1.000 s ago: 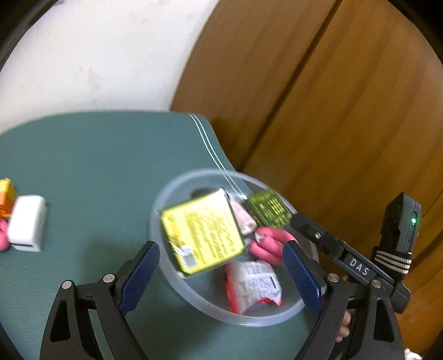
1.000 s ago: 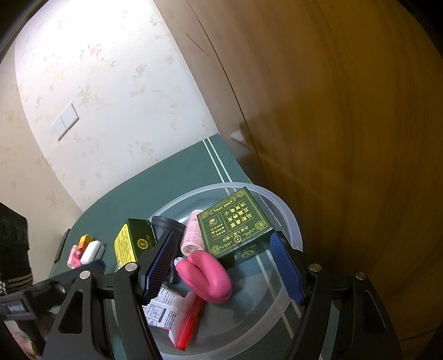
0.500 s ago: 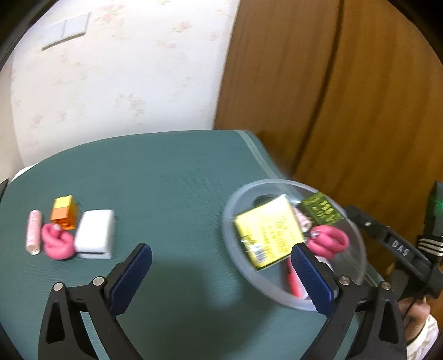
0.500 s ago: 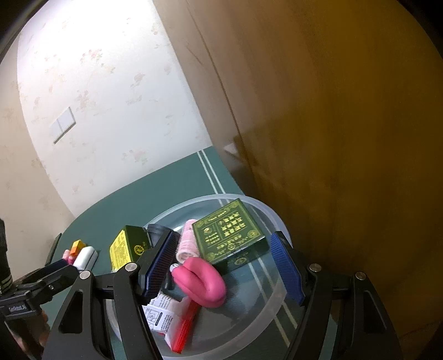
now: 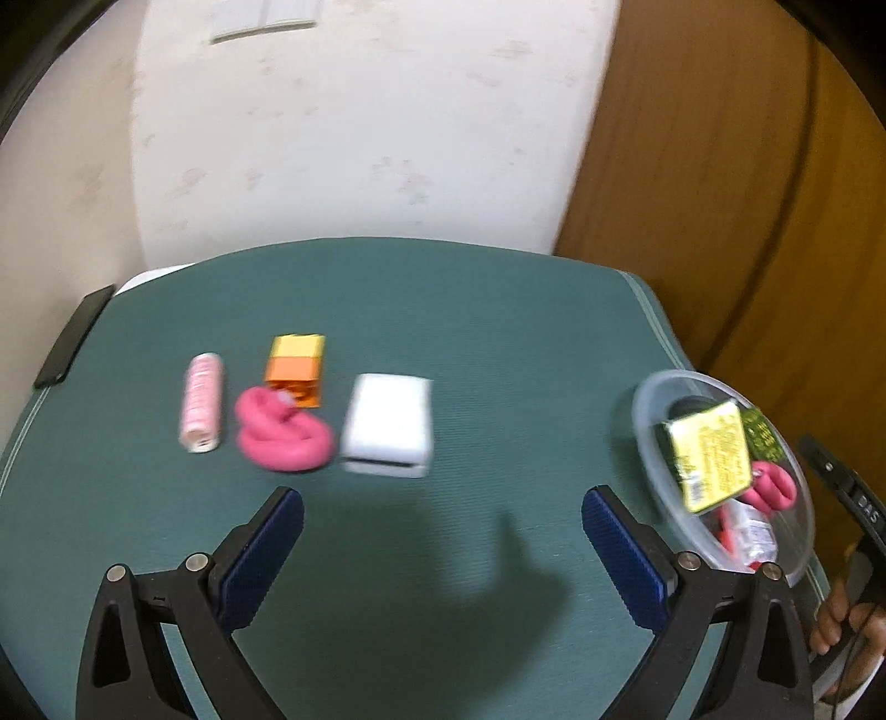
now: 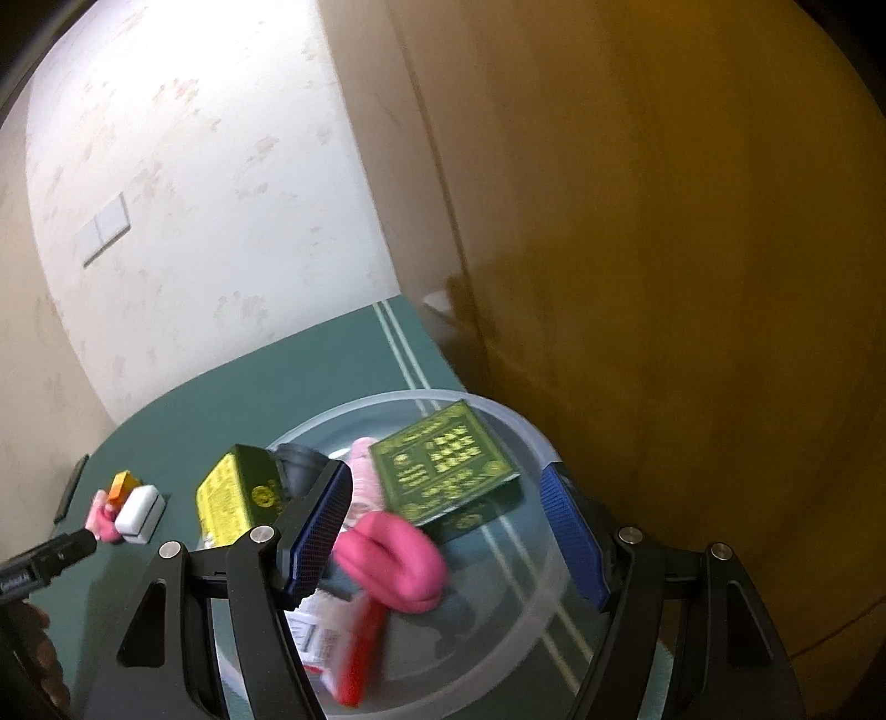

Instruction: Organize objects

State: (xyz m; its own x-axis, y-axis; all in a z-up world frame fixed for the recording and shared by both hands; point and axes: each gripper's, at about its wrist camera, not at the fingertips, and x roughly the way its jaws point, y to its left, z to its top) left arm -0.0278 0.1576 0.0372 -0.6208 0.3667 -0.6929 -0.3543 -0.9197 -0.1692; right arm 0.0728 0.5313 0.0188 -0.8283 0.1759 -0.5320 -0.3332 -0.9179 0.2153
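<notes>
A clear plastic bowl (image 5: 642, 410) (image 6: 531, 437) at the table's right edge holds a yellow box (image 5: 709, 454) (image 6: 227, 498), a dark green box (image 6: 443, 459), a pink loop (image 6: 393, 559) and a red-and-white packet (image 6: 343, 648). On the green mat to the left lie a white box (image 5: 387, 423), a pink loop (image 5: 282, 432), an orange-yellow box (image 5: 296, 368) and a pink roll (image 5: 202, 401). My left gripper (image 5: 443, 548) is open and empty above the mat, nearer than the white box. My right gripper (image 6: 448, 537) is open and empty over the bowl.
A dark phone (image 5: 72, 343) lies at the table's far left edge. A papered wall with a light switch (image 5: 266, 16) is behind, and a brown wooden door (image 6: 664, 221) stands to the right of the table.
My left gripper has swung left, away from the bowl, and now faces the loose objects on the mat. My right gripper has stayed open over the bowl, shifting slightly.
</notes>
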